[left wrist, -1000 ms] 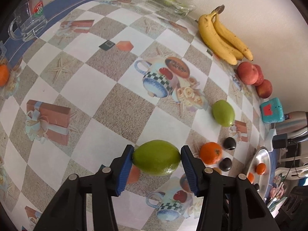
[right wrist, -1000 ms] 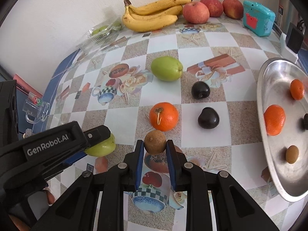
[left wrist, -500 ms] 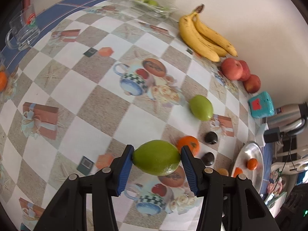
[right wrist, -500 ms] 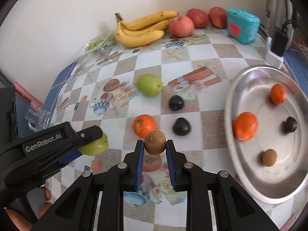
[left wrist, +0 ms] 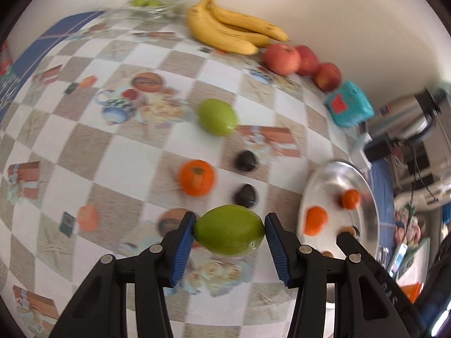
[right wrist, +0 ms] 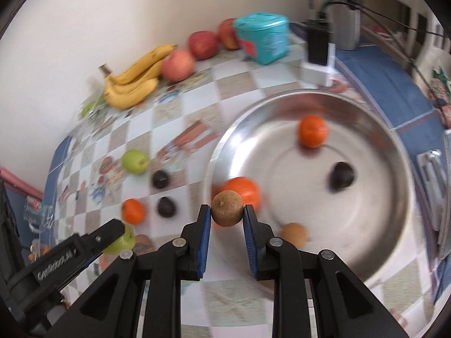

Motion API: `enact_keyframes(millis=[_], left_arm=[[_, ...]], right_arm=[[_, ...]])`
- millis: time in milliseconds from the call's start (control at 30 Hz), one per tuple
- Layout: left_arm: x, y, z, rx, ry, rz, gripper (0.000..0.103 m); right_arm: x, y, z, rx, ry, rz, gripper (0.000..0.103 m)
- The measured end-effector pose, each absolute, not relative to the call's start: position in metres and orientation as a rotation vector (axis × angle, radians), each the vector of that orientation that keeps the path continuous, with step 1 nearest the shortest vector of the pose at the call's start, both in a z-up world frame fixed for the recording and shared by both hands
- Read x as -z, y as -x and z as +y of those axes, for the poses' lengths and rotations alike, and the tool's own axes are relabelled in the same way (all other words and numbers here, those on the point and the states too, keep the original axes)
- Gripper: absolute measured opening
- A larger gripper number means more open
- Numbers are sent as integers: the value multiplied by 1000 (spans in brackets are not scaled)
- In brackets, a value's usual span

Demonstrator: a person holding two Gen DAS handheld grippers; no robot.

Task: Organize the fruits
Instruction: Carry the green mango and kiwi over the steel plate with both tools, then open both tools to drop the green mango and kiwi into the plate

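My left gripper [left wrist: 229, 232] is shut on a green lime-like fruit [left wrist: 229, 233] and holds it above the table. My right gripper [right wrist: 227, 209] is shut on a small round brown fruit [right wrist: 227, 208] at the near left rim of the steel bowl [right wrist: 394, 225]. The bowl holds two oranges [right wrist: 313, 131], a dark fruit [right wrist: 341, 175] and a brown fruit [right wrist: 294, 233]. On the table lie a green fruit [left wrist: 217, 117], an orange [left wrist: 196, 177] and two dark fruits [left wrist: 246, 161]. The left gripper also shows in the right wrist view [right wrist: 112, 235].
Bananas [left wrist: 231, 32] and three red apples [left wrist: 282, 59] lie along the back wall. A teal box [left wrist: 349, 108] stands beside them. A plastic tray with green fruit [left wrist: 146, 4] is at the back left. A charger [right wrist: 318, 53] and appliances stand behind the bowl.
Both grippers have moved right toward the steel bowl with their fruits held. The right gripper now reaches the bowl's rim, and the bowl fills its view.
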State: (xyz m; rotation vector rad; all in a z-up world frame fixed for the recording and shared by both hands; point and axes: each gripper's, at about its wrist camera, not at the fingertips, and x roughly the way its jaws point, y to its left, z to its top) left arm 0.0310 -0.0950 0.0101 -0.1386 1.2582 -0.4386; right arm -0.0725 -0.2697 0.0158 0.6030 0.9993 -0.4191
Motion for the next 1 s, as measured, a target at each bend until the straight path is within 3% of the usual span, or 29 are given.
enact_keyframes(millis=[1000], left_arm=[[-4, 21, -187, 710, -18, 1173, 52]], right_arm=[[4, 124, -335, 551, -785, 1043, 25]])
